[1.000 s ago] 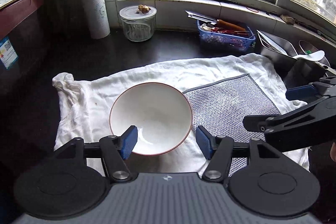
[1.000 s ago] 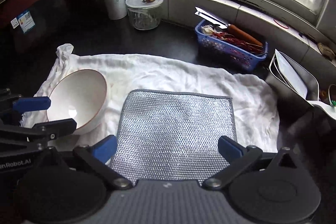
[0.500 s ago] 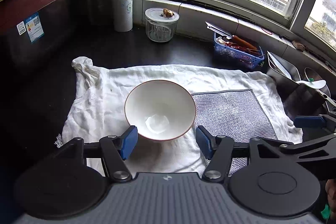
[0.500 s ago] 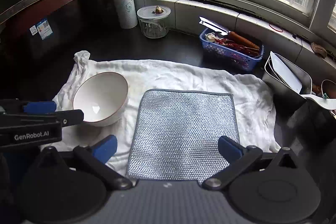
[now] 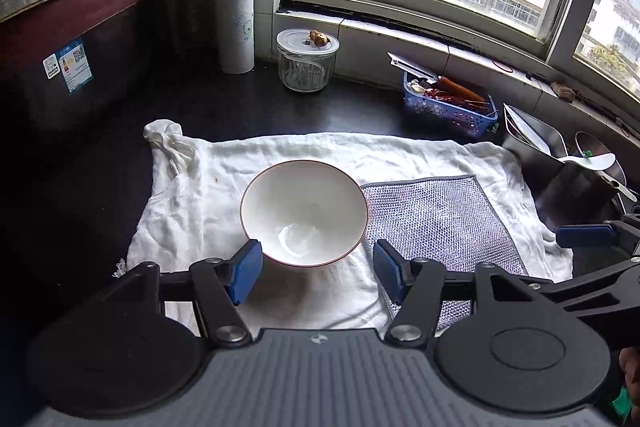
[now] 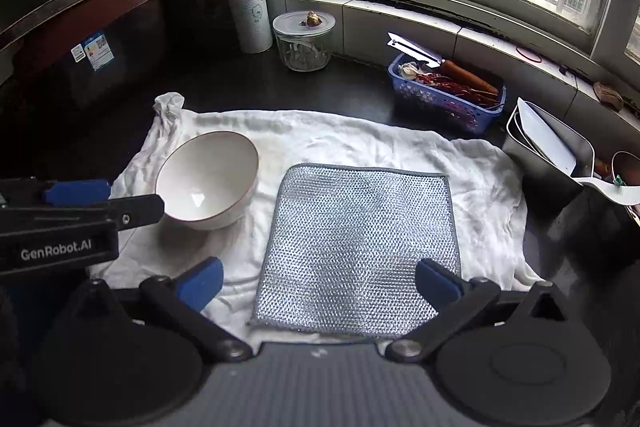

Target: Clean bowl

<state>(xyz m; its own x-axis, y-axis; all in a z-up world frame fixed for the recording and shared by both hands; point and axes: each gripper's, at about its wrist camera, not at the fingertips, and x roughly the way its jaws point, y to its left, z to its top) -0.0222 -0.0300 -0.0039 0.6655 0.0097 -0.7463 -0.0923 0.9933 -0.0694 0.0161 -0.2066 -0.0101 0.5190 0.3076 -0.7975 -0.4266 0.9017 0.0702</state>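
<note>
While both tools hover above the counter, neither holds anything. Left gripper (image 5: pixel 316 267): blue pads spread wide, released, nothing between them; seen just in front of the near rim of the white ceramic bowl w/ thin red-brown rim (image 5: pixel 304 213), not touching as far as can be told. Right gripper (image 6: pixel 320 283): also released, pads wide apart, hanging over the near edge of the square silver mesh scrubbing cloth (image 6: pixel 356 247).

Bowl upright on the crumpled white cotton towel (image 5: pixel 192 195), left-centre of towel, mesh cloth just beside it on its right; edges look close, contact unclear. Small glossy patch at bowl bottom.

Bkgd, well apart from bowl: white paper-towel roll (image 5: pixel 234 25), lidded clear glass jar (image 5: pixel 307 61) by the sill, blue plastic basket (image 6: pixel 444 93) w/ utensils.
</note>
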